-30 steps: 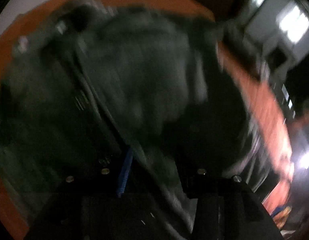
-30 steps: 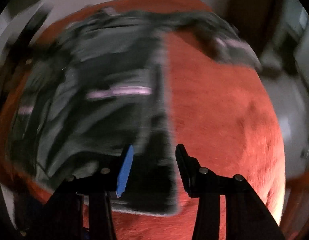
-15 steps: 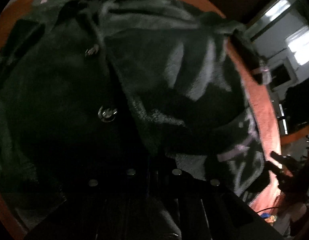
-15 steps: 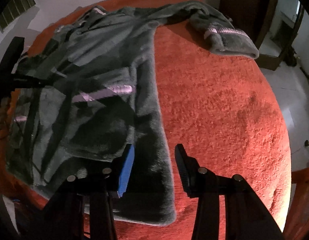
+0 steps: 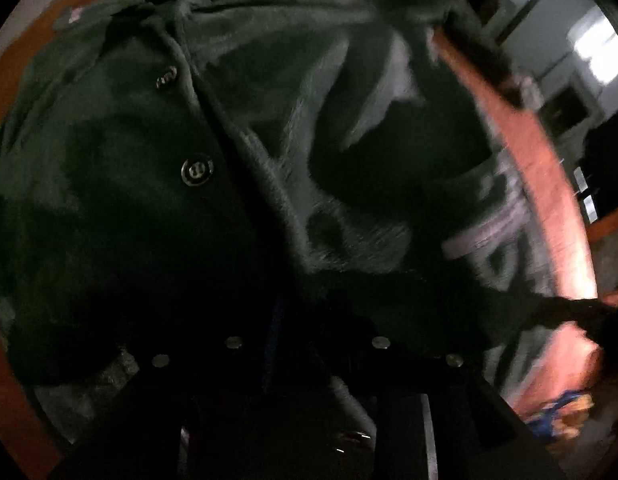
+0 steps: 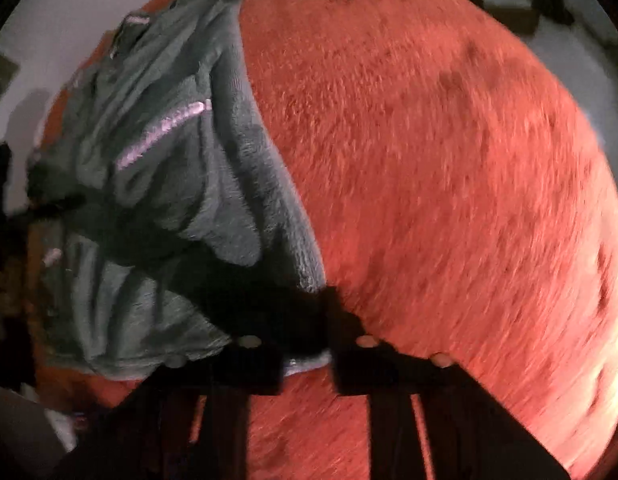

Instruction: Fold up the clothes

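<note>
Both claws are working one grey fleece jacket (image 6: 181, 184) lying on the red blanket (image 6: 449, 168). Right claw (image 6: 305, 320) has just been closing and is pinching the hem corner; the garment is running up and left from it. Left claw (image 5: 305, 320), just reopening, is sitting in shadow over the button placket (image 5: 197, 170); grip unclear. No readable writing.
</note>
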